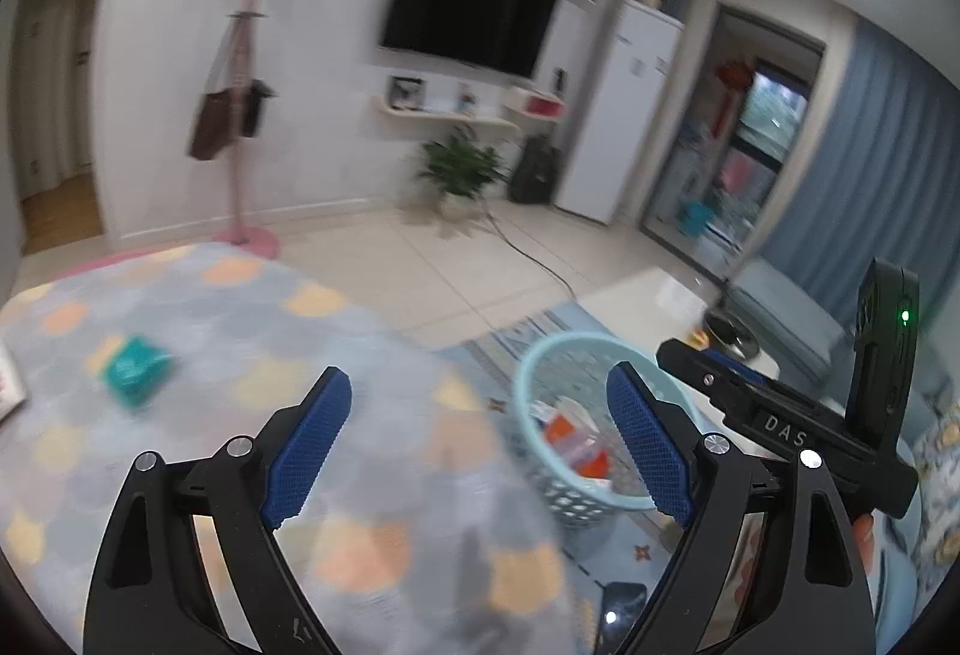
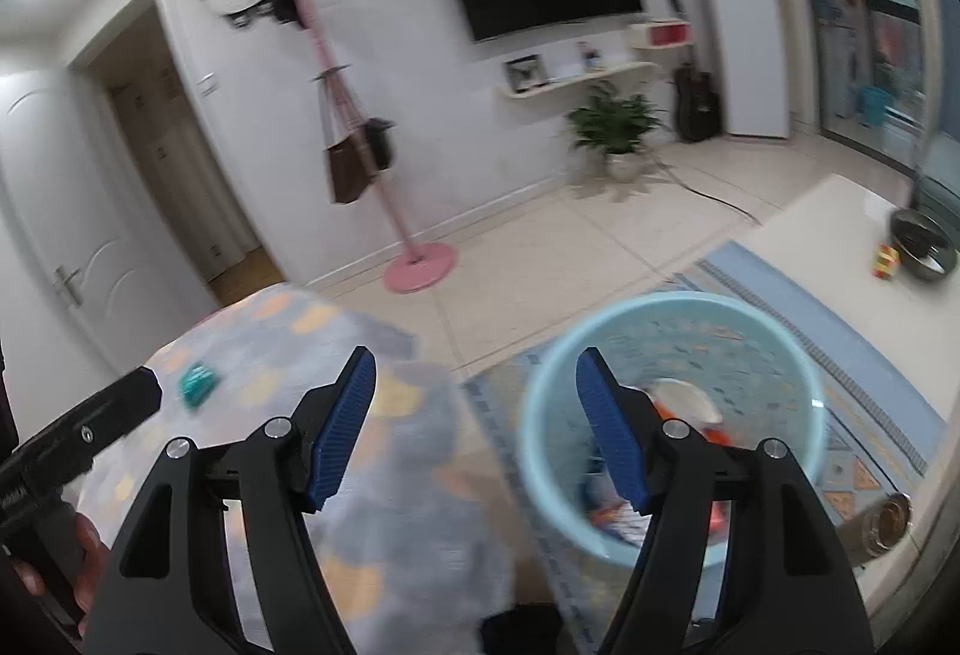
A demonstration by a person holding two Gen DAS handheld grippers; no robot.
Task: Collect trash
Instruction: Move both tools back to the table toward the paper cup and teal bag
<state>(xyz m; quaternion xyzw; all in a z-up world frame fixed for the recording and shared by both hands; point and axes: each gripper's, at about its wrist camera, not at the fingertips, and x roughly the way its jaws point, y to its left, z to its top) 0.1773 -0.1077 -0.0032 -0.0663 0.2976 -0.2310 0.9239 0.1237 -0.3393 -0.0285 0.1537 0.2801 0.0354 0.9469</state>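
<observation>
A light blue perforated basket (image 1: 543, 361) stands on the floor rug and holds several pieces of red and white trash (image 1: 570, 436). It also shows in the right wrist view (image 2: 540, 415). A teal packet (image 1: 135, 368) lies on the grey patterned blanket (image 1: 240, 331), and it shows small in the right wrist view (image 2: 197, 384). My left gripper (image 1: 480, 394) is open and empty, above the blanket's edge beside the basket. My right gripper (image 2: 477, 376) is open and empty, above the basket's left rim.
A white low table (image 2: 840, 223) at the right carries a dark bowl (image 2: 921, 247) and a small yellow-red item (image 2: 885, 260). A metal cup (image 2: 882, 526) stands near the table's front edge. A pink coat stand (image 2: 420, 259), a plant (image 2: 615, 124) and a floor cable lie beyond.
</observation>
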